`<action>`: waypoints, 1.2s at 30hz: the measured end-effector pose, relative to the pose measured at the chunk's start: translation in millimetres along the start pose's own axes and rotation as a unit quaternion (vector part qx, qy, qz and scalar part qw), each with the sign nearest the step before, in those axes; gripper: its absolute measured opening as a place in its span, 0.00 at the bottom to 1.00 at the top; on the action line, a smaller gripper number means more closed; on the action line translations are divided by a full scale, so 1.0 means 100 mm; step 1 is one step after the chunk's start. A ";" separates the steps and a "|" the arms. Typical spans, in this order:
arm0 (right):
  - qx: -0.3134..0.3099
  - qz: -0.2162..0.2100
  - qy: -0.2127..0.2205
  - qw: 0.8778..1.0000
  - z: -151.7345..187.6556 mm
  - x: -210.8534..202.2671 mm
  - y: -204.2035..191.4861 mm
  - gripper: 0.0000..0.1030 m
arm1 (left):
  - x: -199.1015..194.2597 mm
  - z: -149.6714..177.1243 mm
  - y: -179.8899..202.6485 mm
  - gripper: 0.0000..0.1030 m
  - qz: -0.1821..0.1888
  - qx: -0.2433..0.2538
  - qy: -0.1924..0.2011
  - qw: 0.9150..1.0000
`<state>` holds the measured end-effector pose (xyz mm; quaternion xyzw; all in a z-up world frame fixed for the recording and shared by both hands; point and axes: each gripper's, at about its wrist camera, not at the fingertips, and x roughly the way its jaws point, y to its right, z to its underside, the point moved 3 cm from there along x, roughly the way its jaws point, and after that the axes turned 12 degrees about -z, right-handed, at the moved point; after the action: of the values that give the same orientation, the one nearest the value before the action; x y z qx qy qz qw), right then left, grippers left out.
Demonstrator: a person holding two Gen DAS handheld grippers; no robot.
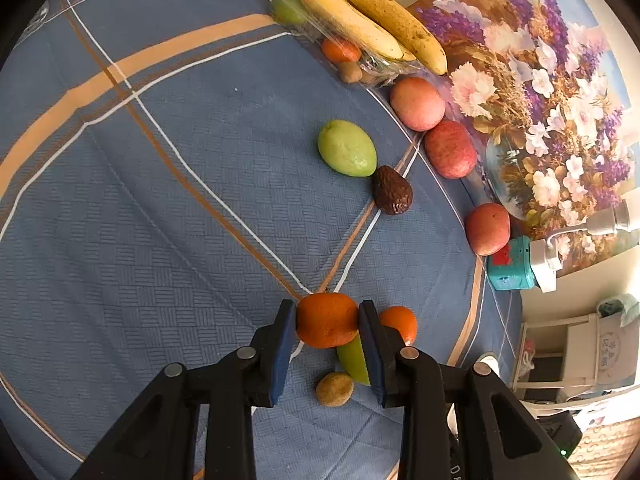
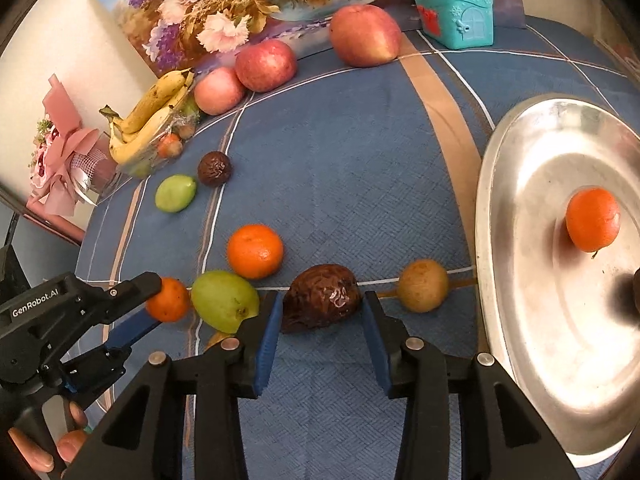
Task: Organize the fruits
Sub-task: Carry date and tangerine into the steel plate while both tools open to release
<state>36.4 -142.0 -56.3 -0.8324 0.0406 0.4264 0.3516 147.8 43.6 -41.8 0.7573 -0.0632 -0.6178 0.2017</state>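
A blue checked cloth (image 2: 340, 168) covers the desk, with a flower painting (image 2: 224, 4) behind; the job looks just begun; only one orange (image 2: 593, 219) sits on the silver plate (image 2: 520, 344); the left hand-held gripper (image 1: 327, 322) squeezes another orange (image 1: 327, 320); the right hand-held gripper (image 2: 321, 302) holds a wrinkly brown fruit (image 2: 322, 298) between its pads, close to the plate; apples (image 2: 365, 35), bananas (image 2: 150, 120) and green fruits (image 2: 224, 300) still wait on the cloth.
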 end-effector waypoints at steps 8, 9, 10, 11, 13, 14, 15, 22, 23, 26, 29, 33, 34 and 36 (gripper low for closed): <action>-0.008 -0.011 0.010 1.000 0.01 -0.05 0.01 0.37 | -0.12 -0.01 0.05 0.33 0.000 0.006 0.016 1.000; -0.008 -0.012 0.012 1.000 0.01 -0.07 0.01 0.37 | -0.15 -0.01 0.06 0.33 0.001 0.008 0.019 1.000; -0.008 -0.013 0.014 1.000 0.01 -0.09 0.00 0.37 | -0.16 -0.01 0.07 0.33 0.002 0.009 0.022 1.000; -0.009 -0.014 0.017 1.000 0.00 -0.12 0.00 0.37 | -0.18 -0.01 0.08 0.33 0.002 0.011 0.024 1.000; -0.011 -0.018 0.027 0.999 -0.03 -0.21 -0.02 0.37 | -0.20 -0.01 0.10 0.33 0.004 0.014 0.029 0.999; -0.012 -0.020 0.033 0.999 -0.04 -0.26 -0.03 0.37 | -0.22 -0.01 0.12 0.33 0.004 0.016 0.031 0.999; -0.011 -0.022 0.037 0.999 -0.06 -0.30 -0.03 0.37 | -0.23 0.00 0.14 0.33 0.004 0.019 0.034 0.999; -0.001 -0.028 0.048 0.998 -0.08 -0.53 0.00 0.37 | -0.32 0.07 0.32 0.33 0.006 0.044 0.047 0.998; 0.001 -0.027 0.049 0.998 -0.09 -0.55 0.01 0.37 | -0.33 0.09 0.37 0.33 0.008 0.050 0.048 0.998; 0.011 -0.021 0.060 0.998 -0.12 -0.69 0.08 0.37 | -0.36 0.18 0.51 0.33 0.010 0.068 0.047 0.996; 0.024 -0.010 0.075 0.997 -0.16 -0.86 0.22 0.37 | -0.36 0.30 0.70 0.33 0.012 0.096 0.046 0.994; 0.050 0.029 0.100 0.993 -0.22 -1.16 0.53 0.37 | -0.33 0.55 1.00 0.33 0.029 0.138 0.031 0.990; 0.056 0.039 0.104 0.992 -0.23 -1.22 0.60 0.37 | -0.33 0.59 1.05 0.33 0.032 0.145 0.028 0.988; 0.069 0.063 0.116 0.989 -0.24 -1.37 0.78 0.37 | -0.30 0.76 1.23 0.33 0.038 0.173 0.020 0.984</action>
<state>-62.5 -247.6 11.2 -0.8456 0.1627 0.3448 0.3735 87.0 -75.6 20.6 0.7899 -0.1943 -0.5743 0.0920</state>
